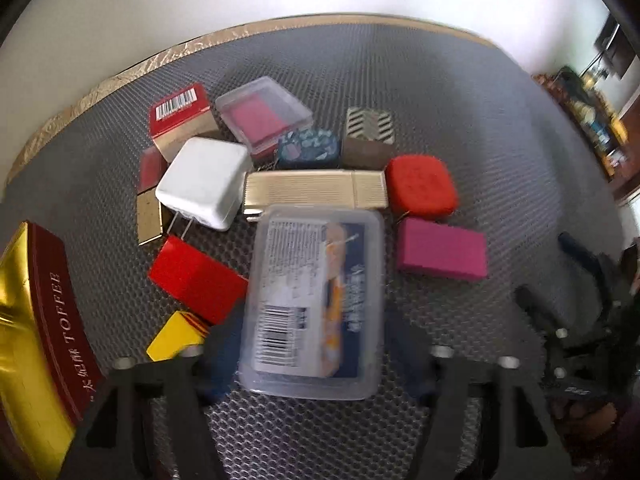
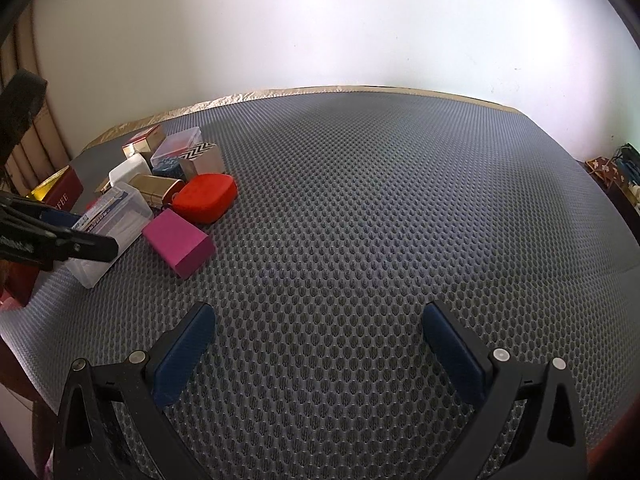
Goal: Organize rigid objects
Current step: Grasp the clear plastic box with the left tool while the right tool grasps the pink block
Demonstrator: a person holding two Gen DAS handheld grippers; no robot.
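The left gripper (image 1: pixel 312 364) pinches a blurred clear plastic box (image 1: pixel 316 300) at lower centre, hiding its fingertips. The right gripper (image 2: pixel 318 344) hangs spread over bare mat (image 2: pixel 380 200). A toffee tin (image 1: pixel 36 332) is cut off at lower left.

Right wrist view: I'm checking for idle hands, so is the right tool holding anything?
No. The right tool is open over the bare grey mat, with nothing between its blue pads.

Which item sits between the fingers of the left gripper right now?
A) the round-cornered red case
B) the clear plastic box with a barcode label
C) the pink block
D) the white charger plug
B: the clear plastic box with a barcode label lies between the blue pads of the left gripper, while the others lie beyond it on the grey mesh mat.
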